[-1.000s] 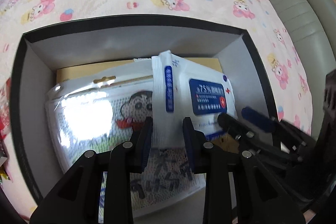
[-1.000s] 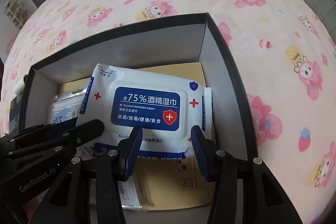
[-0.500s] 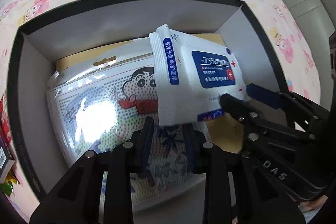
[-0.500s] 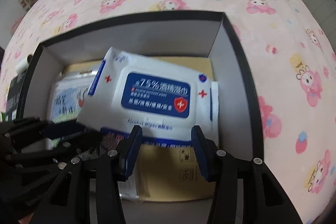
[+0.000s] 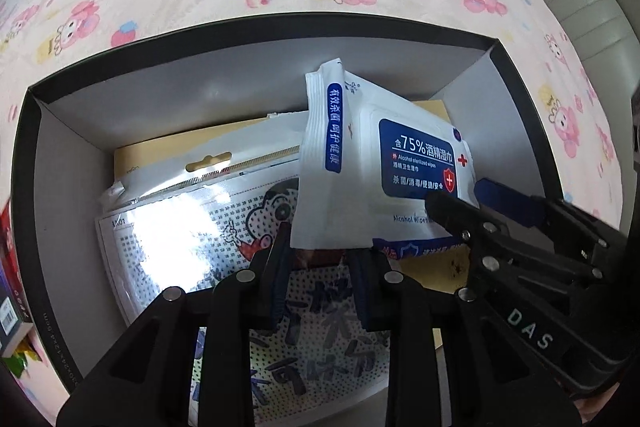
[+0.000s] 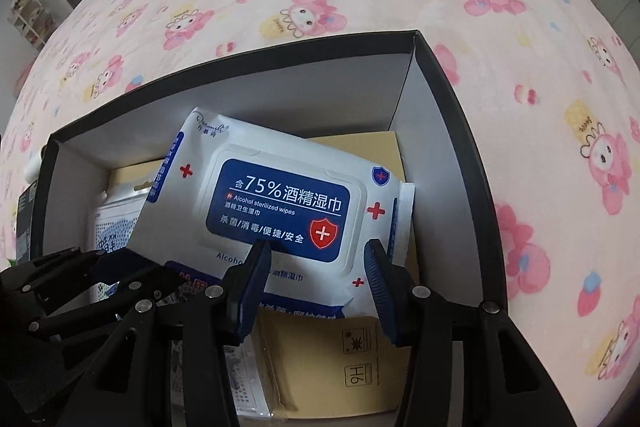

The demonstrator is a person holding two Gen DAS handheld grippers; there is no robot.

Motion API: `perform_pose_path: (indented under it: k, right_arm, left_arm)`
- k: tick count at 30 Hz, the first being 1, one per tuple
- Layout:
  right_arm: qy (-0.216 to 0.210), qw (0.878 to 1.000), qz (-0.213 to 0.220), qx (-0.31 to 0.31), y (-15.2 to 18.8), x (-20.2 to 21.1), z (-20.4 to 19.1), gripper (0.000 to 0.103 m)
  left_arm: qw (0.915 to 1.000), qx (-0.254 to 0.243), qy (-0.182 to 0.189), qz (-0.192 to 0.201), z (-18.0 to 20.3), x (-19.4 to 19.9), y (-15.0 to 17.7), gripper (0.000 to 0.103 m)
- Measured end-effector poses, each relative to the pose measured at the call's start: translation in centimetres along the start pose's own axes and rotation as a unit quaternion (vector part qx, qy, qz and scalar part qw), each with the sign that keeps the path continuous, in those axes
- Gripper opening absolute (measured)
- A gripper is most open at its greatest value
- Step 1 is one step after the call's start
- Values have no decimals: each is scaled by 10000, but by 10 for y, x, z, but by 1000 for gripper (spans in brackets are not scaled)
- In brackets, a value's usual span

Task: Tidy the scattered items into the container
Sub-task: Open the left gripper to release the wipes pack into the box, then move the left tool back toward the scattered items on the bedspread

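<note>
wipes pack [image 6: 280, 203] against box wall [image 6: 436, 147]

We see the pack of alcohol wipes [image 6: 280, 203] has sunk lower into the black box [image 6: 452, 131] and tilted, its left end now raised over the cartoon-printed bag [image 5: 188, 247]. In the left wrist view, the pack's end has slipped clear of the left gripper [image 5: 320, 267], whose pads were on it a second ago.
</note>
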State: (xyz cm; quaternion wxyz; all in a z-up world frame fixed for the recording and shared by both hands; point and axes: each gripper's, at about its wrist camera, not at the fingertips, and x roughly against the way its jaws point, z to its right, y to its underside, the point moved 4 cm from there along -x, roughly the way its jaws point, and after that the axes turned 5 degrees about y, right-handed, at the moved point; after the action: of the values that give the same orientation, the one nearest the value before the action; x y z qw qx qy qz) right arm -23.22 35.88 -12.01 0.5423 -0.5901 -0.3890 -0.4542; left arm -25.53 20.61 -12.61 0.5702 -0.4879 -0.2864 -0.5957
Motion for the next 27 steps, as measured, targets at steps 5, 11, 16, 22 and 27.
perform_pose_path:
  k: [5, 11, 16, 22, 27]
  right_arm:
    - [-45, 9999, 103, 47, 4, 11, -3, 44]
    - [-183, 9996, 194, 40, 18, 23, -9, 45]
    - [-293, 9986, 450, 31, 28, 44, -15, 45]
    - [-116, 9938, 1090, 185, 40, 81, -34, 46]
    - [-93, 9903, 1337, 377, 52, 96, -57, 46]
  left_arm:
    - [9999, -62, 72, 70, 9, 6, 10, 26]
    - [9998, -41, 175, 123, 7, 28, 36, 28]
    - [9983, -39, 370, 458, 8, 65, 58, 28]
    - [9954, -140, 368, 869, 17, 95, 75, 32]
    - [9922, -142, -16, 1239, 16, 110, 90, 33]
